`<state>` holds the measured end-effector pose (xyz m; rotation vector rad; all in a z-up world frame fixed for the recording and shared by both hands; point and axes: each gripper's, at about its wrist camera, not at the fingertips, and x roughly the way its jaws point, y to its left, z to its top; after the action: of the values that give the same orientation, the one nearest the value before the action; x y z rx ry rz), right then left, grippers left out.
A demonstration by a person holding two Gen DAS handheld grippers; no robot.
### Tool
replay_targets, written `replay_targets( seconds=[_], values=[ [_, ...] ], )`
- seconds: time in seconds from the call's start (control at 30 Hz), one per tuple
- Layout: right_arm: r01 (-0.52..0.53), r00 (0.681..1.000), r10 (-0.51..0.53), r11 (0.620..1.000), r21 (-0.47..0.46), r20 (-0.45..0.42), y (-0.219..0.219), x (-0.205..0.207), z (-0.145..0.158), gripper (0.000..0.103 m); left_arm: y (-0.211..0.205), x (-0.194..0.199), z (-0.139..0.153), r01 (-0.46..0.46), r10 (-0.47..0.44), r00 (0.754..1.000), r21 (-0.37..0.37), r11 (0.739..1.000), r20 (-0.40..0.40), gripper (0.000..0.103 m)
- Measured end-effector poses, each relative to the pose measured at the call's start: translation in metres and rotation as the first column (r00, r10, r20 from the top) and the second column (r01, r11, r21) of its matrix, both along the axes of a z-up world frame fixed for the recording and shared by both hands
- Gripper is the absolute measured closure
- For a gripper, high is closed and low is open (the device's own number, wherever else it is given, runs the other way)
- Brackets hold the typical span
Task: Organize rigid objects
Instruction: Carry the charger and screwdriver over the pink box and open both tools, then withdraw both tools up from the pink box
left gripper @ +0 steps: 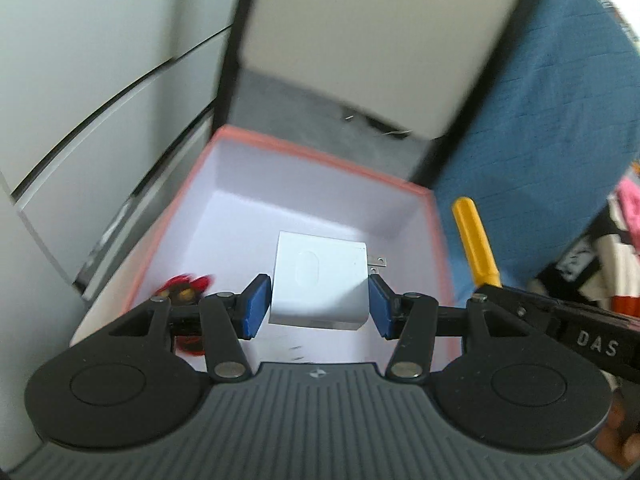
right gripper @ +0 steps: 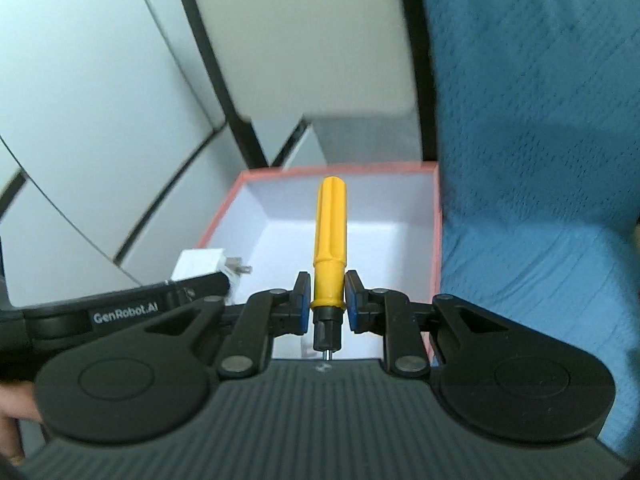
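A white wall charger (left gripper: 316,264) with metal prongs sits between the blue pads of my left gripper (left gripper: 318,305), which is shut on it above an open box (left gripper: 320,160) with a pink rim and white inside. My right gripper (right gripper: 327,300) is shut on a yellow-handled screwdriver (right gripper: 331,232) near its black collar, the handle pointing away over the same box (right gripper: 340,168). The charger (right gripper: 204,264) and the screwdriver (left gripper: 476,240) each show in the other wrist view, side by side. A red and black object (left gripper: 186,288) lies in the box, partly hidden by my left finger.
A blue quilted cover (right gripper: 540,120) rises along the box's right side. White drawer fronts (left gripper: 80,100) stand to the left and a white panel (left gripper: 380,40) behind. Grey floor (left gripper: 300,112) shows beyond the box. Mixed clothes (left gripper: 600,248) lie at far right.
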<state>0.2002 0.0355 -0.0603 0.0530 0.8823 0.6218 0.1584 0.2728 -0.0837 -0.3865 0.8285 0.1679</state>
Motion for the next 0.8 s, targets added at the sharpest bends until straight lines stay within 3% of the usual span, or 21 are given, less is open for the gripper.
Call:
replay_targets(
  seconds=[0.17,0.47,0.63,0.8],
  values=[
    [-0.027,0.997,0.023,0.998,-0.057,-0.068,0.022,0.003,-0.04,0.082,0.019,0.0,-0.035,-0.02,0.019,0.998,-0.035,0.999,-0.055,0.045],
    [-0.044,0.989,0.024,0.99,-0.132,-0.146,0.035,0.002,-0.092,0.082,0.009,0.003,-0.078,0.015,-0.022,0.992,-0.054,0.998,-0.126,0.047],
    [-0.037,0.987,0.015,0.989,-0.141,-0.157,0.029,0.006,-0.1,0.081,0.005,0.0,-0.09,0.017,-0.029,0.992,-0.094,0.995,-0.126,0.047],
    [-0.034,0.992,0.018,0.992,-0.124,-0.128,0.024,0.003,-0.085,0.081,0.003,-0.002,-0.068,0.023,-0.028,0.995,-0.058,0.998,-0.091,0.047]
  ],
)
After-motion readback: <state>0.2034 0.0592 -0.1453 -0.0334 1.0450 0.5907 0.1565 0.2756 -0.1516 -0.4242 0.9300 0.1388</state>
